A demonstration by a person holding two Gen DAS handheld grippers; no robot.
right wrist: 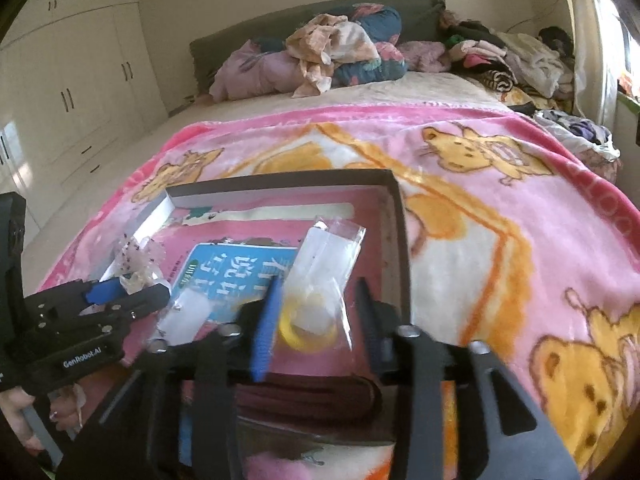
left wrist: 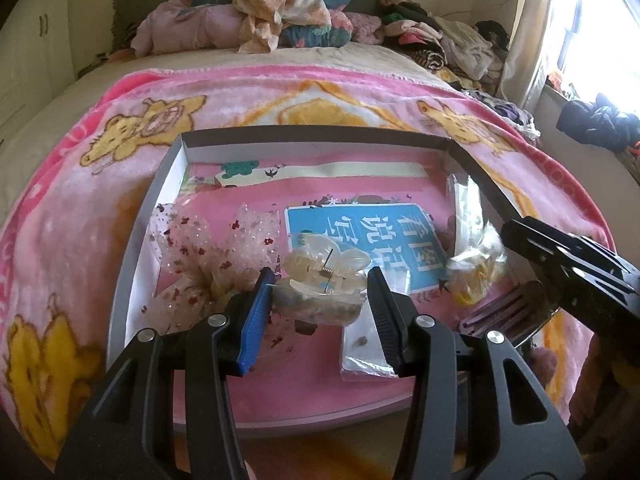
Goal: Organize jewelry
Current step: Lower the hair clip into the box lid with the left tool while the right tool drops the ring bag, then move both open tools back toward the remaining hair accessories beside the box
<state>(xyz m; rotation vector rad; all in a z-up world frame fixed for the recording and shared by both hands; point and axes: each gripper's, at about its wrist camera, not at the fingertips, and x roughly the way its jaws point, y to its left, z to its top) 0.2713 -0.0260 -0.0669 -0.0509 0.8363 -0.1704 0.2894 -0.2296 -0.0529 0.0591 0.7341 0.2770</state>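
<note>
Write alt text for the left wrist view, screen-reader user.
The left gripper straddles a translucent hair claw clip in a shallow box on a pink cartoon blanket. A sheer sequined bow lies left of the clip, a clear bag right, near the right gripper.

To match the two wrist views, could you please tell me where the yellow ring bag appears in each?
Left wrist: yellow ring bag at right, by the box's right wall, beyond the right gripper.
Right wrist: bag low centre, between that gripper's fingers.
Shared landmark: blue book label, left of the bag.
</note>
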